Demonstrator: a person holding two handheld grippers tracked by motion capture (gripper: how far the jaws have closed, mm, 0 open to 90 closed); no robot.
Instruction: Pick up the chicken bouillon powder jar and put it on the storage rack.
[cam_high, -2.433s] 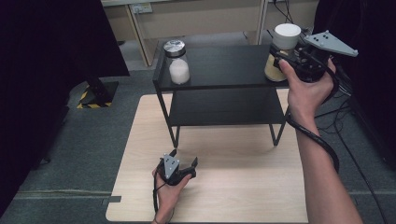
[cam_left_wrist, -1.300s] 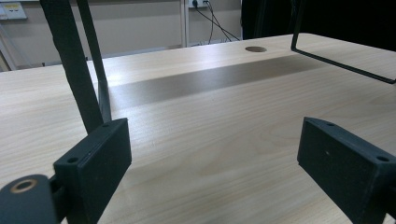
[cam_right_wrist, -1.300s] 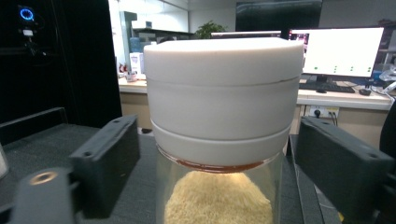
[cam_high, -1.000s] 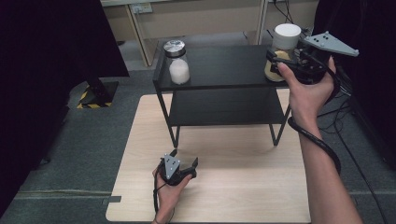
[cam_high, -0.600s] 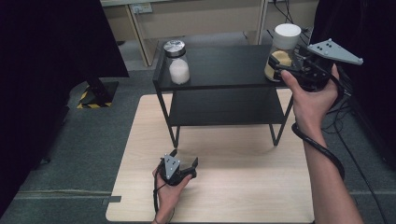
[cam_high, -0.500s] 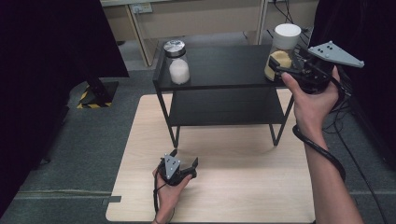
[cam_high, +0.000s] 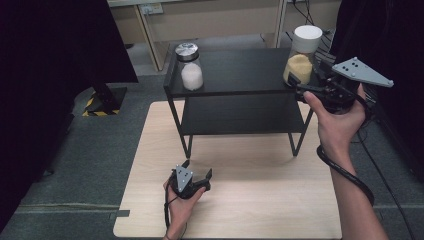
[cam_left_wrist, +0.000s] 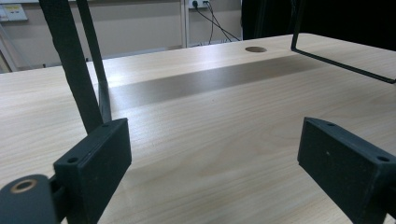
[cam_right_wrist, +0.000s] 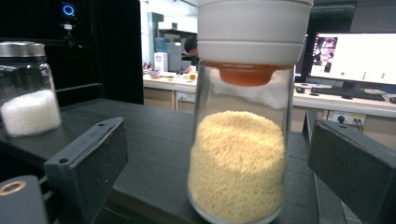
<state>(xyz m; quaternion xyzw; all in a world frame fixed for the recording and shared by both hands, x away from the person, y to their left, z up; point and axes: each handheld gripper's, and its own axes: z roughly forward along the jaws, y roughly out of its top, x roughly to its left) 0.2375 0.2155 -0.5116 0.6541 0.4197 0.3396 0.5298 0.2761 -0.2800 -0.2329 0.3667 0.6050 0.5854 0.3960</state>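
A glass jar of yellow grains (cam_high: 301, 62) with a white lid stands at the right end of the black shelf's top board (cam_high: 240, 75). My right gripper (cam_high: 301, 86) is open just to its right, jaws pointing at it. In the right gripper view the jar of yellow grains (cam_right_wrist: 240, 154) stands upright ahead, between the parted jaws of the right gripper (cam_right_wrist: 219, 144), and neither pad touches it. A second jar (cam_high: 190, 67), metal-lidded with white contents, stands at the shelf's left end. My left gripper (cam_high: 197, 169) rests open on the wooden table (cam_high: 260, 200), empty.
The shelf has a lower board (cam_high: 240, 115) and thin black legs (cam_left_wrist: 74, 70) that stand close ahead of the left gripper (cam_left_wrist: 212, 149). The white-filled jar (cam_right_wrist: 28, 93) is far off to the right gripper's left. Grey floor surrounds the table.
My right gripper has drawn back to the right, away from the jar of yellow grains, which stays on the shelf. The left gripper has not moved.
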